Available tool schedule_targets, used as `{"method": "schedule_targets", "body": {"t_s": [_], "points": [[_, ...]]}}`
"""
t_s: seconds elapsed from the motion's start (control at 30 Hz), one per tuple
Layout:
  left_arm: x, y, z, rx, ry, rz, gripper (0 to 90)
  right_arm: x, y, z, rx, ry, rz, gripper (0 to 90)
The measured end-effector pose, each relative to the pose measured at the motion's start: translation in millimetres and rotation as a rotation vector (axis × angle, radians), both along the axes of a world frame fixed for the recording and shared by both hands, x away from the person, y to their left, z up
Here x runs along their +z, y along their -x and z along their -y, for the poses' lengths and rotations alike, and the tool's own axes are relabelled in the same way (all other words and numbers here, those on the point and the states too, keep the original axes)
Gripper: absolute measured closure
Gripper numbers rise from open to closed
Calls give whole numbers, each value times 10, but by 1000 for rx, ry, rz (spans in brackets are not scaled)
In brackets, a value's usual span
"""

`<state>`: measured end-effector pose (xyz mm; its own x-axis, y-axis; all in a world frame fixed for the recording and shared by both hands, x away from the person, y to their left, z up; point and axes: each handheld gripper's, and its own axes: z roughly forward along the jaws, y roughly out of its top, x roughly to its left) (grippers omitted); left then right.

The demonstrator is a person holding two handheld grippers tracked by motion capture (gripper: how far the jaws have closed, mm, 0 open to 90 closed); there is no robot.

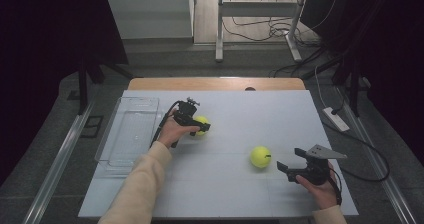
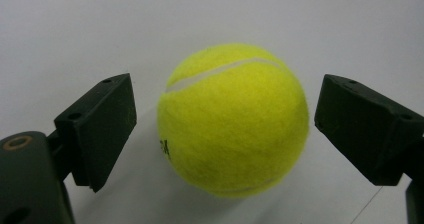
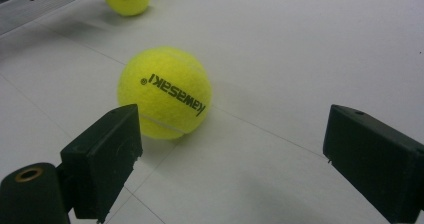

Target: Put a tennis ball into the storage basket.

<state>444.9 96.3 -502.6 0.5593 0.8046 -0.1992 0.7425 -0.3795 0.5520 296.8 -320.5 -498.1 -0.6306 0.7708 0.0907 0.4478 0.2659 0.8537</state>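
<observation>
While the left tongs [image 1: 199, 125] are sitting apart w/ a tennis ball [image 2: 233, 119] between the pads, not touching, the right tongs [image 1: 291, 159] are gaping beside a 2nd ball [image 1: 260, 156] on the bench [image 1: 225, 194].

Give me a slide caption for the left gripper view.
Open hand-held gripper straddles a yellow tennis ball on the white table, pads not yet touching.
</observation>
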Motion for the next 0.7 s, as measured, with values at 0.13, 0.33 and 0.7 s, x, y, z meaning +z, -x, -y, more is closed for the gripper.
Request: {"method": "schedule_targets", "body": {"t_s": [0.13,0.33,0.7], "points": [[-35,-19,-3,9,-5,-23,163,-5,0,1,0,1,-1,86],[-21,-12,-3,-4,14,-29,267,-3,1,9,-3,-2,3,87],[43,30,-30,-9,5,0,276,-8,0,13,-3,0,2,87]]}}
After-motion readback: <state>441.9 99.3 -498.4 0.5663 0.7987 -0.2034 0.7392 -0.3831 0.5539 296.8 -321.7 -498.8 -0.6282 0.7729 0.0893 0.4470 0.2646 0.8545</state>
